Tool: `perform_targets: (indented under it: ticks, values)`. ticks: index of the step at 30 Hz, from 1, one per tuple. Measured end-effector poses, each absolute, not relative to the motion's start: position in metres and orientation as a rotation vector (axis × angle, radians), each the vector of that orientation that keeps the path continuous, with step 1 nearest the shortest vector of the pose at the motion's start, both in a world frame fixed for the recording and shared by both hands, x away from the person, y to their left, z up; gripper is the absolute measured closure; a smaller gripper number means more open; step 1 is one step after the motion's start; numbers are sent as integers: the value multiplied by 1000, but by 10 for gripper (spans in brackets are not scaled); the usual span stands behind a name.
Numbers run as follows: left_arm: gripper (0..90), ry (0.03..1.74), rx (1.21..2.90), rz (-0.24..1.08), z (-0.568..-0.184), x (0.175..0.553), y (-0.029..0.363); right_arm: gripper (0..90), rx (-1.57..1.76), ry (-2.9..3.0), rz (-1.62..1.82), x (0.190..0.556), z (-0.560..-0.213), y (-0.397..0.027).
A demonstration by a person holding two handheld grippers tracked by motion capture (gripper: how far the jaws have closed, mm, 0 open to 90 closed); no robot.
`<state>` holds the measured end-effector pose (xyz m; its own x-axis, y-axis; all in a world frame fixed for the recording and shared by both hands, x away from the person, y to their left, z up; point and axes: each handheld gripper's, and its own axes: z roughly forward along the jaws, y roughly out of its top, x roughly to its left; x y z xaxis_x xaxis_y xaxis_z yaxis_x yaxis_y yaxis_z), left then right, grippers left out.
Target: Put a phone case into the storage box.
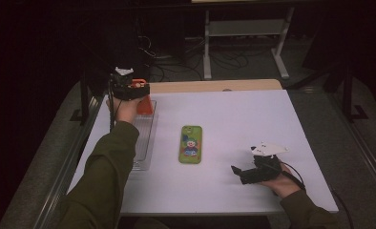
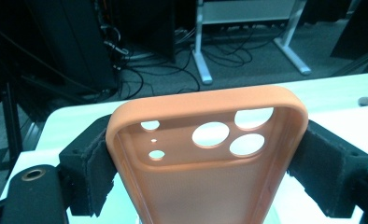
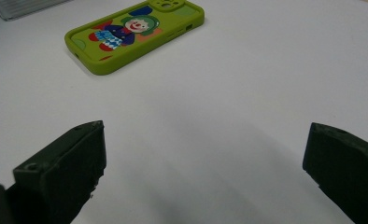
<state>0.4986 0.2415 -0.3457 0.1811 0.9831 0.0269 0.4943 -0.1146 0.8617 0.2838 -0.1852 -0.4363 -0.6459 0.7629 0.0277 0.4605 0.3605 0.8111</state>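
- Orange phone case (image 2: pixel 205 154) — clamped across its width by the left gripper (image 2: pixel 205 161); both padded jaws press its long sides, the camera-cutout end points away from the hand, and the hollow inside faces the gripper's camera. In the high view the case (image 1: pixel 144 103) hangs over the far end of the clear tray (image 1: pixel 145 143), close to the table's far-left corner.
- Clear tray — lies along the left edge of the white table (image 1: pixel 234 109), its long side parallel to that edge. Whether the case already touches the tray floor cannot be told; it appears tilted, its lower end inside the tray outline.
- Judgement of progress: pickup of the orange case is done; what seems left is lowering it flat into the tray and releasing the hold.
- Green phone case (image 1: pixel 191 143) — printed with a clown figure, lies flat near the middle of the table, just right of the tray and apart from both grippers. It is seen again from the right gripper view (image 3: pixel 135 35), untouched; probably the next item to be handled.
- Right gripper (image 1: pixel 241 172) — rests low near the table's near-right corner, jaws spread wide with nothing between them, pointing towards the green case but well apart from it.
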Motion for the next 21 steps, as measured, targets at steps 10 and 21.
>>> perform_targets:
  ticks: [10,21]
  values:
    - [151,1439,1733,843,-357,505,241,0,1078,2274,1186,283,-436,-185]
    - [140,1423,1768,835,-362,507,240,0,1076,2275,1184,284,-436,-184]
